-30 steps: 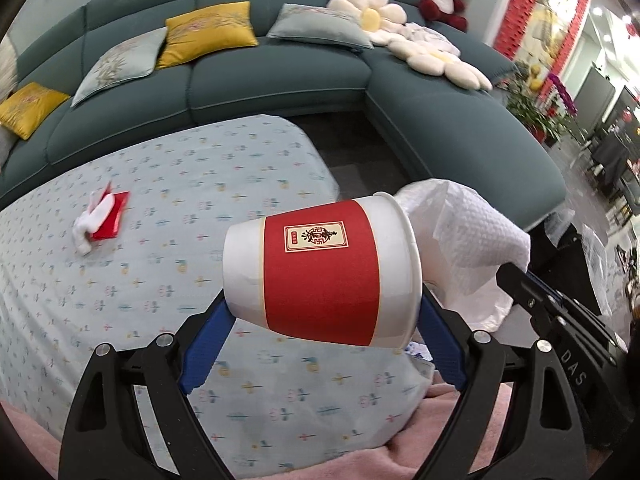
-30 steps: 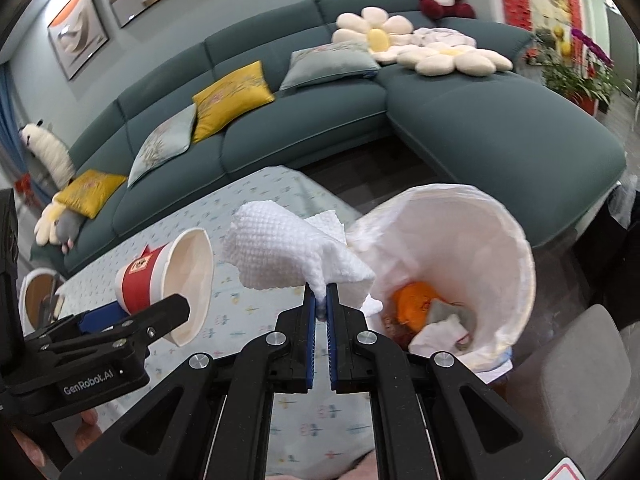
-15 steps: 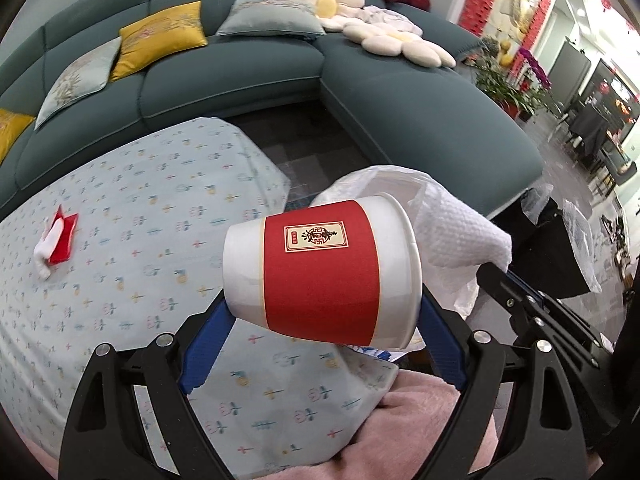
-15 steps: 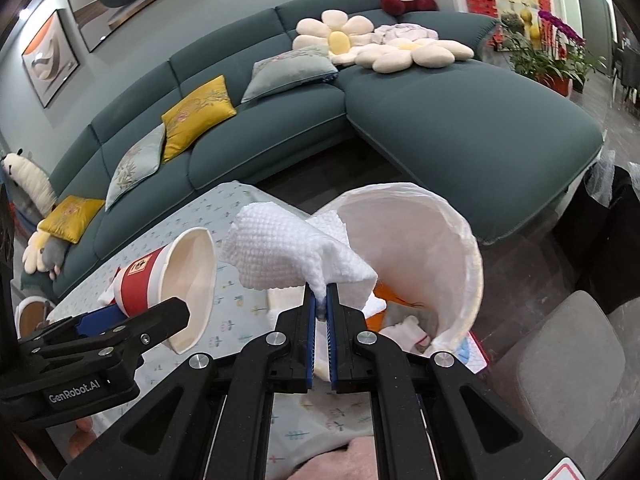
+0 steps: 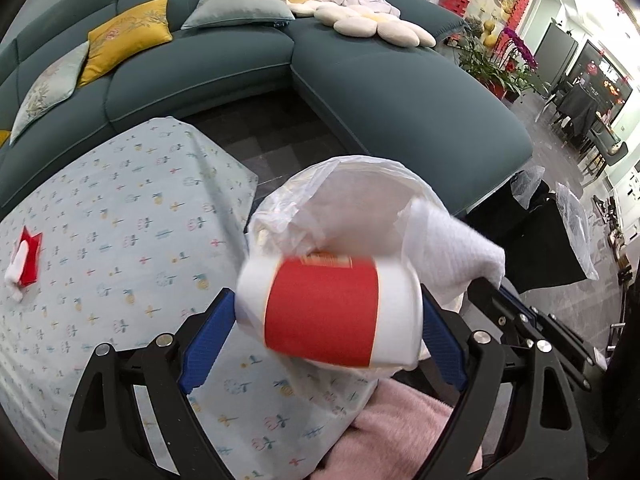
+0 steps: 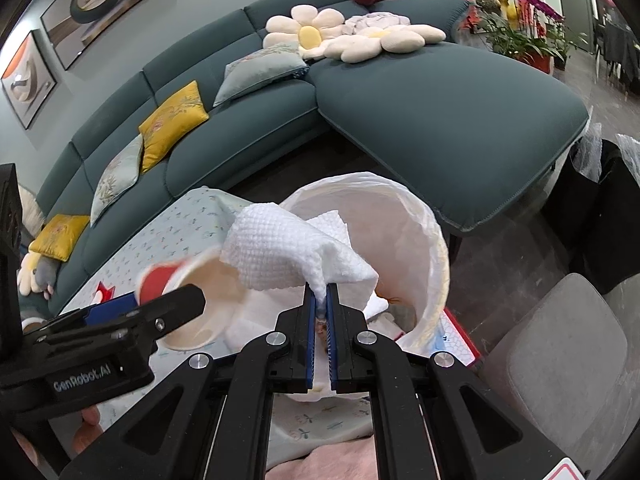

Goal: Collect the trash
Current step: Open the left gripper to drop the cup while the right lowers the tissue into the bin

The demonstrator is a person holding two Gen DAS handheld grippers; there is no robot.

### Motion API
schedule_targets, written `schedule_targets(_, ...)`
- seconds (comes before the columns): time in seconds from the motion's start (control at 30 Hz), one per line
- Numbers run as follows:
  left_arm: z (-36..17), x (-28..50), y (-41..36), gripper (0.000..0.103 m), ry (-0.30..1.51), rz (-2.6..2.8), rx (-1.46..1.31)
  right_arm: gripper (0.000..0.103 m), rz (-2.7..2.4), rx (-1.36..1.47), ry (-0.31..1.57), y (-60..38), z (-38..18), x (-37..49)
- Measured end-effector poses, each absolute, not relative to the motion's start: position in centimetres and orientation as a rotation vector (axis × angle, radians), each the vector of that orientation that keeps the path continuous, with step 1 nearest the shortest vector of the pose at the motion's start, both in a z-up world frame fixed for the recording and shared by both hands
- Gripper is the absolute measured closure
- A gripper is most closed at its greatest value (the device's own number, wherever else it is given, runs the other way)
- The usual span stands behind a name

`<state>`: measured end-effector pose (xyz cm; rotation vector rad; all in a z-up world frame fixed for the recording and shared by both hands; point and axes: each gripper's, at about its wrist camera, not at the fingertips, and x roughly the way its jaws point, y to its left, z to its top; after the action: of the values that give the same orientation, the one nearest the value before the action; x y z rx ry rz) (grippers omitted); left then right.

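Note:
My left gripper (image 5: 324, 320) has its blue pads (image 5: 206, 340) spread wide, and the red-and-white paper cup (image 5: 328, 312) between them is blurred and no longer square in the grip, right at the mouth of the white-lined trash bin (image 5: 360, 192). The cup also shows in the right wrist view (image 6: 188, 300), beside the bin's rim. My right gripper (image 6: 320, 300) is shut on a white textured paper towel (image 6: 280, 252) and holds it above the bin (image 6: 424, 232), which has trash inside.
A table with a light patterned cloth (image 5: 120, 240) lies to the left, with a red packet and white tissue (image 5: 24, 260) on it. A teal sofa (image 6: 400, 88) with cushions curves behind. Black bags (image 5: 552, 232) stand right of the bin. A grey seat (image 6: 560, 360) is near right.
Both grippers moved right, over the bin. The cup has turned and blurred between the left pads, which stand wider apart. The right gripper still pinches the towel.

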<state>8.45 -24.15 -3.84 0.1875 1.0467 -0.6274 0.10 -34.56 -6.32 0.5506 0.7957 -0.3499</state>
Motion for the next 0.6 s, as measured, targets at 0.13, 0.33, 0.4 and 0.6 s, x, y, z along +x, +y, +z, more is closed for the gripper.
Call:
schedule_targets(0.13, -3.9, 9.1, -24.9, 0.019, 1.034, -0.626, 0.174, 0.098, -0.359, 0.555, 0.797, -35.3, -6.7, 0.2)
schedule_targets(0.33, -3.5, 9.6, -24.7, 0.013, 1.025, -0.605, 0.147, 0.098, -0.359, 0.556, 0.801, -35.5, -7.0, 0.7)
schedule_targets(0.4, -3.6, 9.7, -24.2, 0.013, 1.026, -0.596, 0.145, 0.097, -0.355, 0.553, 0.807, -35.4, -7.1, 0.9)
schedule_targets(0.6, -4.0, 10.1, -22.4, 0.013, 1.038, -0.564, 0.130, 0.077, -0.376, 0.537, 0.804, -34.6, -6.9, 1.3)
